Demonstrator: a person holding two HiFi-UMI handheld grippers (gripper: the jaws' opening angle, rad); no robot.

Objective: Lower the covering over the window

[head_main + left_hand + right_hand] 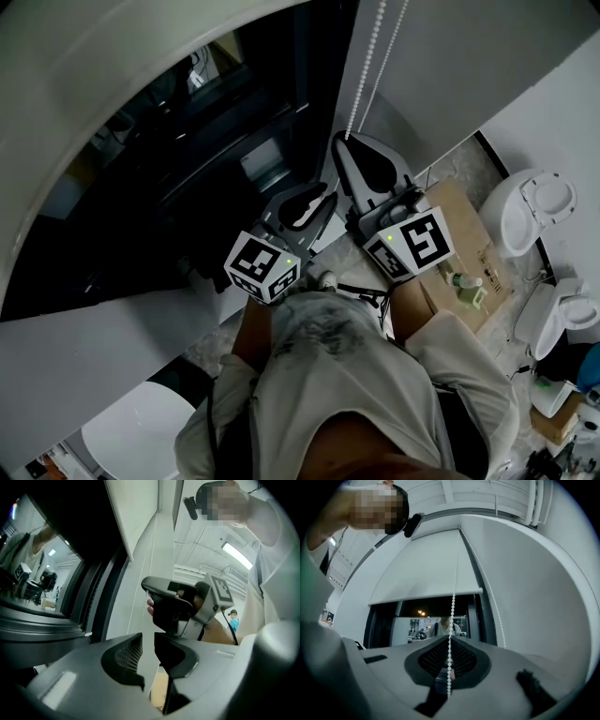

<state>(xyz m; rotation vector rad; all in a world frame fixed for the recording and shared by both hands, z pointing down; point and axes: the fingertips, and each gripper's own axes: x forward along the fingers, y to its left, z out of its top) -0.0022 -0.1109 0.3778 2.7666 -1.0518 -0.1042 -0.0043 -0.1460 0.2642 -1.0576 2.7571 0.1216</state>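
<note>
The white roller blind [426, 571] hangs partway down over the dark window [433, 613]; in the head view it curves across the top left [112, 56]. Its white bead chain [370, 66] drops beside the window frame. My right gripper [354, 150] sits at the chain's lower end. Seen along the right gripper [450, 641], the chain [452, 616] runs straight down between the jaws, which are shut on it. A second strand [494, 611] hangs free to the right. My left gripper [149, 644] is just below, with a narrow gap and nothing pressed between its pads.
A cardboard box [469, 248] with a small green bottle [466, 286] lies on the floor to the right. Beyond it stand white toilets [534, 211]. A white wall [487, 47] flanks the window on the right.
</note>
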